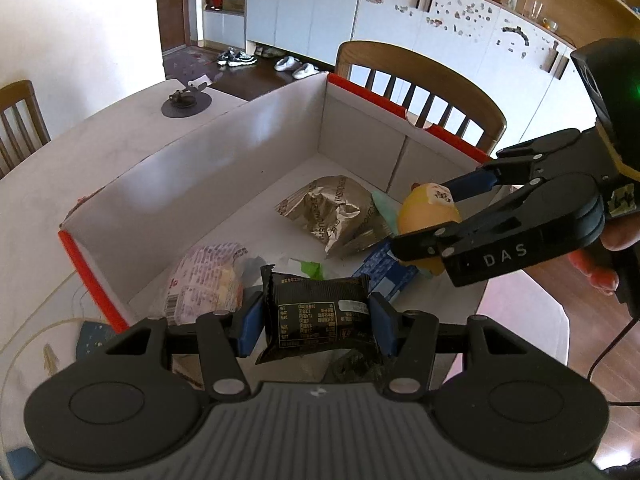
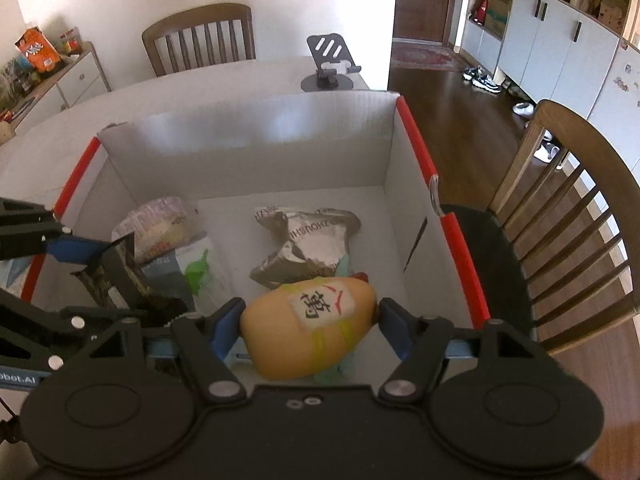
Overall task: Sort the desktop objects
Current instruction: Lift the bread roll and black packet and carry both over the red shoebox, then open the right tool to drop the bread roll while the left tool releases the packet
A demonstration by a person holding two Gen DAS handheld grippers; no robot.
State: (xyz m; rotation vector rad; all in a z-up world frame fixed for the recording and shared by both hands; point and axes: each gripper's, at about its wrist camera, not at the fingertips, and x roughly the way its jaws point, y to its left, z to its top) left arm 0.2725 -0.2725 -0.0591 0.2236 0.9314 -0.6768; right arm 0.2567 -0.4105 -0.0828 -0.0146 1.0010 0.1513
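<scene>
A white cardboard box (image 1: 224, 184) (image 2: 248, 148) with red edges stands open on the table. My left gripper (image 1: 316, 320) is shut on a black snack packet (image 1: 320, 312), held over the near part of the box. From the right, my right gripper (image 2: 310, 328) (image 1: 432, 220) is shut on a yellow egg-shaped toy (image 2: 308, 332) (image 1: 424, 212) with a white label, also above the box. On the box floor lie a crumpled silver-brown bag (image 1: 332, 208) (image 2: 304, 240), a pink-printed clear packet (image 1: 208, 276) (image 2: 160, 228), a blue carton (image 1: 384, 276) and a green scrap (image 1: 312, 268) (image 2: 196, 272).
A phone stand (image 1: 186, 102) (image 2: 328, 68) sits on the table (image 1: 80, 152) beyond the box. Wooden chairs (image 1: 424, 88) (image 2: 580, 208) stand close to the box's far and right sides. White cabinets line the wall behind.
</scene>
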